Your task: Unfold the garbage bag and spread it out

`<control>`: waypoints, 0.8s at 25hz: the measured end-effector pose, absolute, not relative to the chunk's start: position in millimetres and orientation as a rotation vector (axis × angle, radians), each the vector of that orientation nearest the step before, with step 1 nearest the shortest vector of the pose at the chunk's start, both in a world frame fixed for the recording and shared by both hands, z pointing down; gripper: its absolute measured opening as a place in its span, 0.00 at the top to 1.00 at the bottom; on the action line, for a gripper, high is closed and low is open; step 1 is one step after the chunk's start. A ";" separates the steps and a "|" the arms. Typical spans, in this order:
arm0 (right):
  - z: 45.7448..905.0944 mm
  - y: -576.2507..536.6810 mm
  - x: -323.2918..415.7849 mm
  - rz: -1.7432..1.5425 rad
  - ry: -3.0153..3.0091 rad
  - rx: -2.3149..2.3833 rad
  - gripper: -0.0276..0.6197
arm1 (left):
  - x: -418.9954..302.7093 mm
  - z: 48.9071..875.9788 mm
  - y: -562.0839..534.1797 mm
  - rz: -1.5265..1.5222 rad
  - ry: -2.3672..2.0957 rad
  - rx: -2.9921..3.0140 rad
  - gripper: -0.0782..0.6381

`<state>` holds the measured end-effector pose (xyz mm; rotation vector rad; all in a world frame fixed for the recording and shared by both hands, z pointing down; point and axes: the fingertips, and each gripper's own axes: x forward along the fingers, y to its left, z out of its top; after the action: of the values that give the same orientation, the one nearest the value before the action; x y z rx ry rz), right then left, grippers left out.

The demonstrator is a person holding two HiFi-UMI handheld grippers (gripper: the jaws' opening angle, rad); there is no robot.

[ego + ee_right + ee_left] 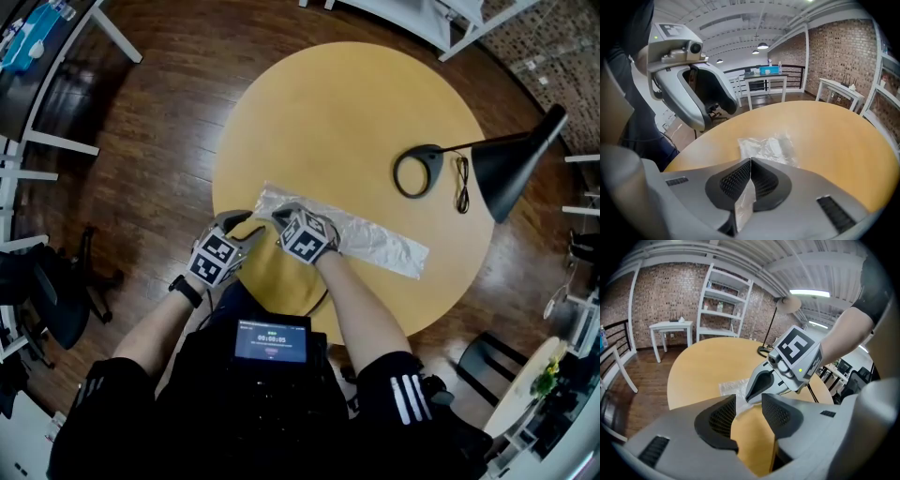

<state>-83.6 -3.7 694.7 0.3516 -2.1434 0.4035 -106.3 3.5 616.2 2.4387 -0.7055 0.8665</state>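
A translucent garbage bag [375, 242] lies as a long folded strip across the near half of the round yellow table [356, 94]. My right gripper [281, 215] is at the strip's left end, and in the right gripper view it [750, 164] is shut on a fold of the film, with the rest of the bag [766, 146] flat beyond it. My left gripper [251, 225] is just to the left of it. In the left gripper view its jaws [749, 401] stand apart over bare table, and the bag's edge [729, 387] lies at their tips, unpinched.
A black desk lamp [511, 164] with a ring base [419, 171] and a cable [462, 183] stands at the table's right side. A dark chair [56, 291] is on the floor at left. A white shelf [724, 305] and a small white table [670, 326] stand by the brick wall.
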 end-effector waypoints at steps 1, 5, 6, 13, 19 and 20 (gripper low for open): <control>689.8 -7.0 -83.4 0.417 -2.159 0.372 0.95 | -107.3 616.6 2.8 0.867 -0.708 2.436 0.66; 663.3 -21.3 -81.2 0.480 -2.215 0.452 0.95 | -107.0 618.6 1.7 0.862 -0.710 2.421 0.66; 657.3 -24.7 -81.2 0.499 -2.230 0.469 0.95 | -107.2 620.5 0.4 0.865 -0.712 2.422 0.66; 634.0 -42.3 -68.6 0.609 -2.342 0.581 0.95 | -110.6 621.1 -30.6 0.673 -0.841 2.300 0.66; 621.3 -41.0 -60.9 0.646 -2.394 0.616 0.95 | -104.6 631.9 -43.5 0.751 -0.759 2.335 0.66; 619.8 -40.1 -61.1 0.657 -2.404 0.618 0.95 | -101.1 632.6 -43.3 0.730 -0.738 2.320 0.66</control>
<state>-61.1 -40.1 619.8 0.6185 -2.4040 0.6566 -101.1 -43.3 632.6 2.3204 -0.7380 0.7298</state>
